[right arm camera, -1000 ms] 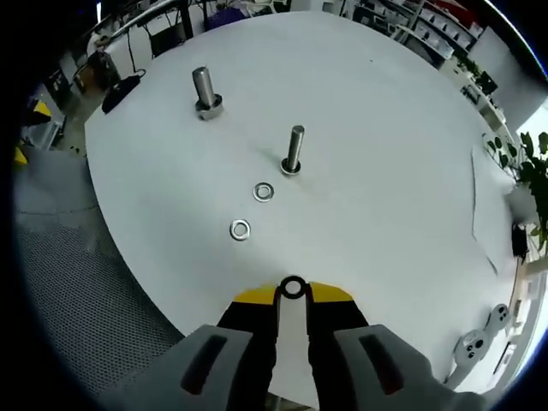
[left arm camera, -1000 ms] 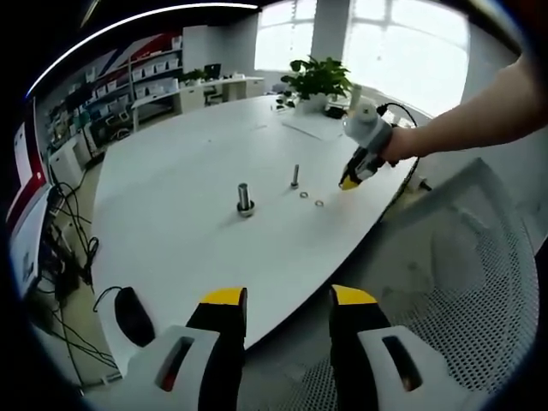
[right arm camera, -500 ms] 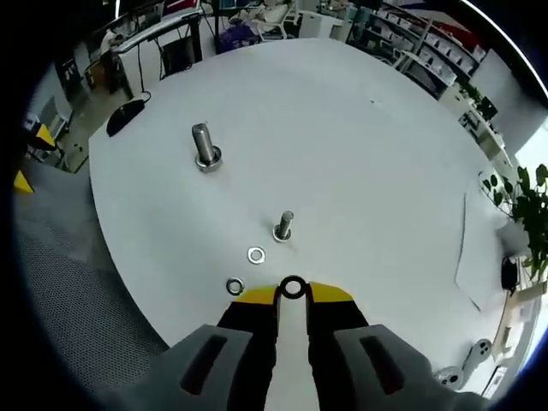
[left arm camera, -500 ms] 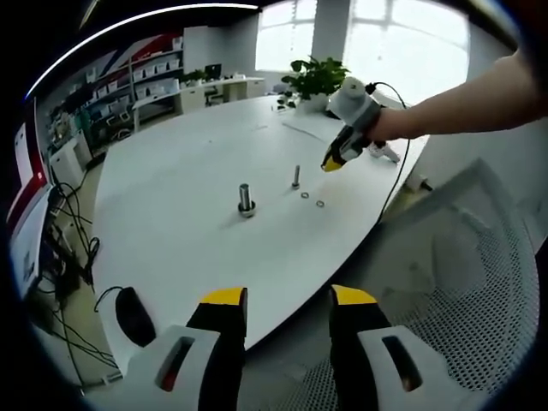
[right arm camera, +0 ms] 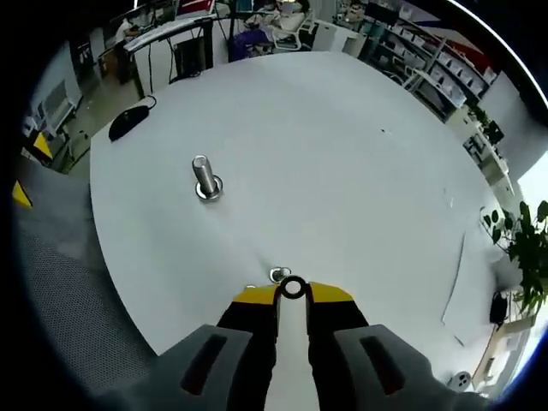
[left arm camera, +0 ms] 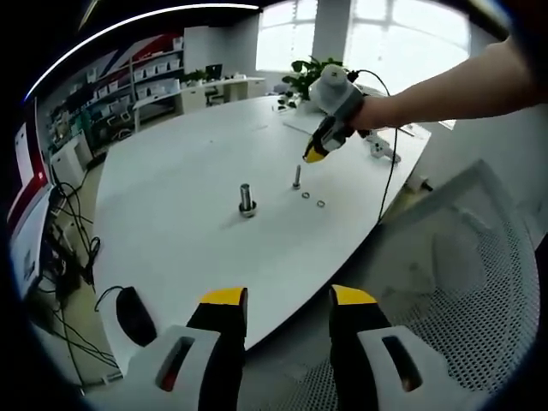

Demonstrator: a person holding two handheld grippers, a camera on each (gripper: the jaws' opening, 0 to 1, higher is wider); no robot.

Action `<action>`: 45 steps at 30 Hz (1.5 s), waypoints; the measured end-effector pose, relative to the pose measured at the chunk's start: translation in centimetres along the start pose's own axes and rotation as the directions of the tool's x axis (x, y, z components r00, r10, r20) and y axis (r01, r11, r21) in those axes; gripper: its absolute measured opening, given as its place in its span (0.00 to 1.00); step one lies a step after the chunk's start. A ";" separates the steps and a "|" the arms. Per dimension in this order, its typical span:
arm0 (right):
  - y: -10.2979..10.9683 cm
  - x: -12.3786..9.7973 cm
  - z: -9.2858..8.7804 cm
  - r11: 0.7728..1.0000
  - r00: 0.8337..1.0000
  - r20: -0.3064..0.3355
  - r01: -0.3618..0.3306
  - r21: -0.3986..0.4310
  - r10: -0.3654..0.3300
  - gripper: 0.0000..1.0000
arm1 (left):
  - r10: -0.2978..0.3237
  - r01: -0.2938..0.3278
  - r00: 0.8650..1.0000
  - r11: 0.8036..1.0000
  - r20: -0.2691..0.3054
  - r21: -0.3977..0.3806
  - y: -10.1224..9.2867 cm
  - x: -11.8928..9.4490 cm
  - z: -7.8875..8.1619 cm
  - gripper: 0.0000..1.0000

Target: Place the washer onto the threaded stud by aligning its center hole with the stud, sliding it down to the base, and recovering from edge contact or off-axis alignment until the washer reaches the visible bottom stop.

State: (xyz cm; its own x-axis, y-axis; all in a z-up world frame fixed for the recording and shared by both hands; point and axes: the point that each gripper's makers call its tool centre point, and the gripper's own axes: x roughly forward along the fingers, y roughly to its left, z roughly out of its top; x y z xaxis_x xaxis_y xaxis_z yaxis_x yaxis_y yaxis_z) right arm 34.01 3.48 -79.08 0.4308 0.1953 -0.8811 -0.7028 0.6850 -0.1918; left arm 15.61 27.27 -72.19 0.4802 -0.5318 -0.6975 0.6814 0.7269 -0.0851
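While we hold the washer (right arm camera: 293, 288) pinched at the tips of the right gripper (right arm camera: 293, 293), it hangs just above the smaller stud (left arm camera: 296, 177) so the hole can line up. Left gripper (left arm camera: 279, 298) waits off the surface (left arm camera: 188, 248), fingers apart, holding nothing.

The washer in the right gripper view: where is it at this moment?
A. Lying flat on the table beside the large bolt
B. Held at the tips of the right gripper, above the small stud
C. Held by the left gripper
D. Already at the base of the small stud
B: the washer is pinched at the tips of the right gripper, with the top of the small stud just beyond it.
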 end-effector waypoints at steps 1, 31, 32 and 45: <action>0.1 0.1 0.0 1.000 1.000 -0.003 -0.005 -0.002 0.005 0.14 | 0.001 -0.001 1.000 1.000 0.002 -0.004 0.0 0.0 0.0 0.36; 0.4 2.4 0.0 0.999 0.998 -0.046 -0.031 -0.021 0.030 0.14 | 0.000 0.000 1.000 1.000 -0.005 -0.003 0.0 0.0 -0.1 0.36; 0.4 2.5 0.0 0.999 0.998 -0.048 -0.031 -0.022 0.030 0.14 | 0.000 0.000 1.000 1.000 -0.006 -0.003 0.0 0.0 -0.1 0.36; 0.6 4.4 -1.0 0.999 0.995 -0.088 -0.045 -0.008 0.044 0.14 | -0.002 0.002 1.000 1.000 -0.012 -0.005 0.0 0.1 -0.2 0.35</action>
State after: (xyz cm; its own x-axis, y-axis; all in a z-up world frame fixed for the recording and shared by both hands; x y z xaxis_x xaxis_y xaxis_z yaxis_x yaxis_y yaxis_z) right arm 34.90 4.08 -83.50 0.3480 0.1630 -0.9232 -0.7259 0.6701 -0.1553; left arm 15.53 27.31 -72.40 0.4723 -0.5277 -0.7060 0.6794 0.7282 -0.0899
